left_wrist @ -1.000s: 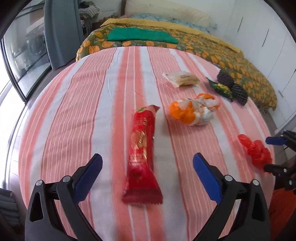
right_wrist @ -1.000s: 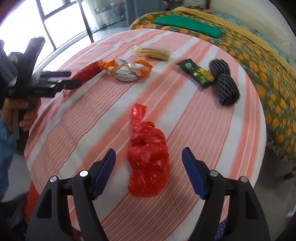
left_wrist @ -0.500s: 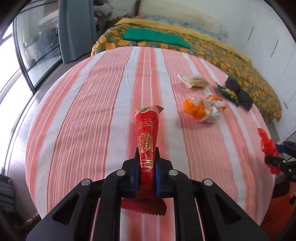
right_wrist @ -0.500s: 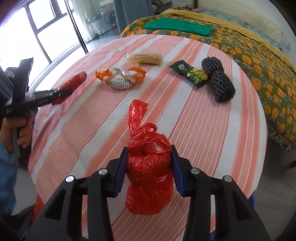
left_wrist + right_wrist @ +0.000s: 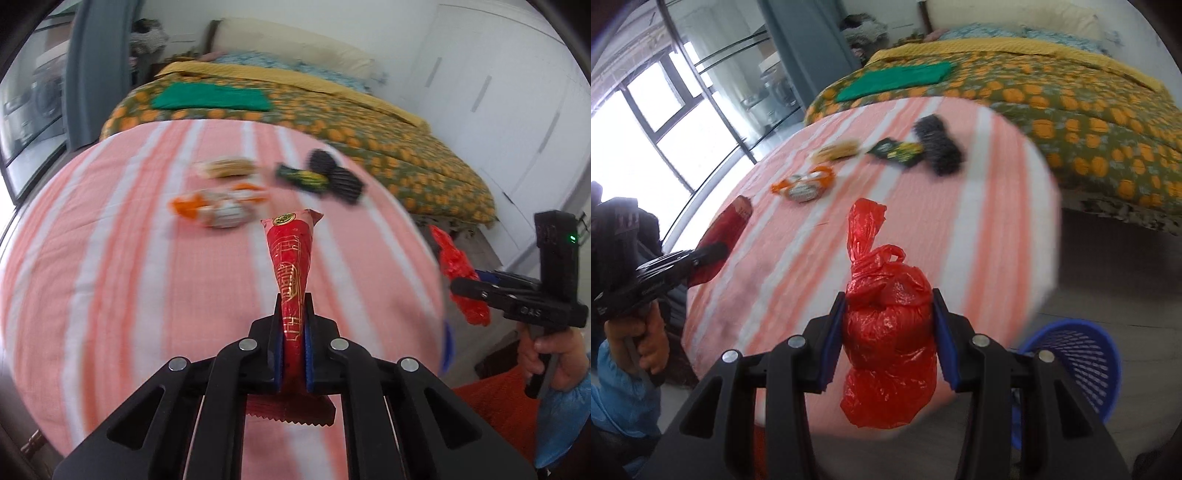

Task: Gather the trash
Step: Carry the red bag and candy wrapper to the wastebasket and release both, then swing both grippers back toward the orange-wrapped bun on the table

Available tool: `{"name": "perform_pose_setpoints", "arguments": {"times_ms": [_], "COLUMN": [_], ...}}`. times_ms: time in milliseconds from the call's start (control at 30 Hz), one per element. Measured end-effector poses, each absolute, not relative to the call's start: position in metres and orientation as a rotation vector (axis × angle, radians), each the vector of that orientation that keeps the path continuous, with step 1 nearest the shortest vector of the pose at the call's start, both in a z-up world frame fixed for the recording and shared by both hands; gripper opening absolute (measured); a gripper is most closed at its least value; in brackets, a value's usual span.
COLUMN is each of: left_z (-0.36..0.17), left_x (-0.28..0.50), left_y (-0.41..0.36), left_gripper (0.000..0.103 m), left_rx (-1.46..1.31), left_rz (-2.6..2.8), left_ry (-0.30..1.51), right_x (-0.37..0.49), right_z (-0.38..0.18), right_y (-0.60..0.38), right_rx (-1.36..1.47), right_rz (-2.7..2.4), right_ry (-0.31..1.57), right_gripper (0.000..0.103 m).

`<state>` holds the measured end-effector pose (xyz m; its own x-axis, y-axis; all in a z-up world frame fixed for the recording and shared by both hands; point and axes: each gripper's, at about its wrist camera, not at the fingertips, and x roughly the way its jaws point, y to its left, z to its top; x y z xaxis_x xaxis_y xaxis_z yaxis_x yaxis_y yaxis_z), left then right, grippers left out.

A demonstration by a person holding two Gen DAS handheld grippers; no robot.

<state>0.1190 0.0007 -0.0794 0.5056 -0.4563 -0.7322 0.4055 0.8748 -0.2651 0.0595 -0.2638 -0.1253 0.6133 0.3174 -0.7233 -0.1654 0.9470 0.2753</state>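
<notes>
Collection stage with 2 items lifted and 4 left on the bench (image 5: 110, 258), a round surface under a pink-and-white striped cloth that serves as the landmark here. The left hand-held gripper (image 5: 293, 343) is clamped on a long red snack wrapper (image 5: 291, 266), which stands clear above the near edge of the bench; its jaws have just been closing and now press the wrapper's lower part flat between the blue pads. The right hand-held gripper (image 5: 888, 332) is clamped on a knotted red plastic bag (image 5: 886, 332), held off the near right edge of the bench, its jaws having just closed against the bag's sides. A blue mesh basket (image 5: 1082, 365) stands on the floor just beside the bench at its near right, below the bag; it is probably the bin for the trash, and its inside cannot be seen. At the far side of the bench lie an orange-and-white crumpled wrapper (image 5: 805, 184), a pale snack packet (image 5: 836, 150), a green packet (image 5: 897, 151) and a black foam net (image 5: 938, 144), none touched. Judged from this, neither held item is yet deposited, so about 1 third of the gathering is in hand.
</notes>
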Motion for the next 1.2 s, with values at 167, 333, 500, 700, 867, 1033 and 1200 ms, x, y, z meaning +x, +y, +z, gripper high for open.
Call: {"name": "perform_pose_setpoints", "arguments": {"times_ms": [167, 333, 500, 700, 867, 1033, 1200], "left_z": [-0.074, -0.082, -0.109, -0.168, -0.219, -0.250, -0.256], "left_x": [0.096, 0.072, 0.055, 0.068, 0.091, 0.096, 0.097], "left_y": [-0.082, -0.172, -0.245, -0.310, -0.345, -0.372, -0.386], "left_gripper": [0.007, 0.007, 0.007, 0.007, 0.007, 0.008, 0.055], "left_rx": [-0.017, 0.045, 0.098, 0.107, 0.097, 0.123, 0.175], "left_rz": [-0.679, -0.817, -0.890, -0.867, -0.821, -0.810, -0.799], "left_ry": [0.908, 0.946, 1.002, 1.107, 1.177, 1.205, 1.170], "right_x": [0.040, 0.026, 0.018, 0.010, 0.005, 0.003, 0.002], "right_z": [-0.134, -0.162, -0.199, -0.242, -0.253, -0.264, -0.269], "right_y": [-0.327, -0.392, -0.451, -0.496, -0.520, -0.532, -0.539], "right_rx": [0.149, 0.181, 0.270, 0.385, 0.475, 0.539, 0.575], "right_rz": [0.107, -0.032, -0.138, -0.199, -0.202, -0.188, -0.201], "right_ry": [0.861, 0.893, 0.922, 0.933, 0.931, 0.948, 0.959], "right_gripper": [0.043, 0.043, 0.043, 0.043, 0.043, 0.045, 0.061]}}
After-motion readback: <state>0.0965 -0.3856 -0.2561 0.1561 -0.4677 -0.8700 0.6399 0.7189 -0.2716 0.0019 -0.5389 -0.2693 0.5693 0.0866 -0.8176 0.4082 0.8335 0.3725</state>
